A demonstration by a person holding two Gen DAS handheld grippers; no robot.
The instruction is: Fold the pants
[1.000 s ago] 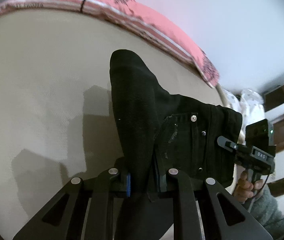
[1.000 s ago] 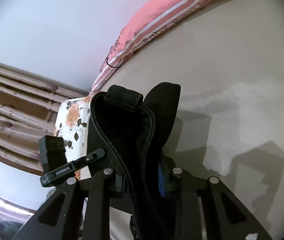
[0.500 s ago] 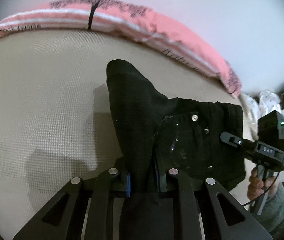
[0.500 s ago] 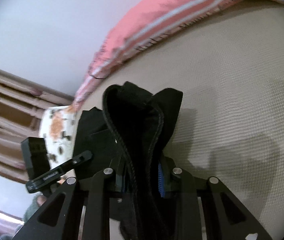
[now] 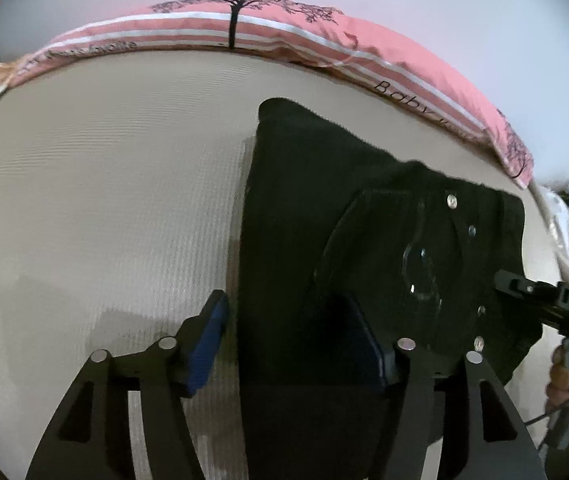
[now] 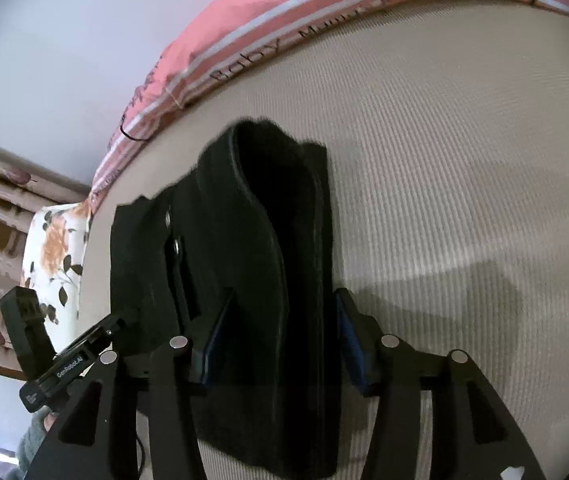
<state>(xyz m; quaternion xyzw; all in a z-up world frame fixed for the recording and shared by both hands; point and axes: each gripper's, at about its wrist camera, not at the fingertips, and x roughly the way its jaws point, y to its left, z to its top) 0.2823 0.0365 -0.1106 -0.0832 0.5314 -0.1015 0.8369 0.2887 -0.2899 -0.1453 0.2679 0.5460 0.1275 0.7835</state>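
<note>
Now that both tools' jaws have just been opening, the left tool and right tool stand parted around the black pants, gripping nothing. These lie folded mid-frame on the bed; I'd lift both tools straight out, snagging no cloth.

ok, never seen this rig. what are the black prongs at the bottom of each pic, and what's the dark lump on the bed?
No robot here: a person holds a two-finger claw in each hand, with a fisheye camera on each looking along its fingers. Those prongs are the claws. One picture is from the left claw, the other from the right claw. Each view also catches the other claw at its edge. The lump is black pants, folded, lying on a beige mattress beside a pink blanket. Both claws have just been opening; the pants lie between the fingers, no longer pinched.
</note>
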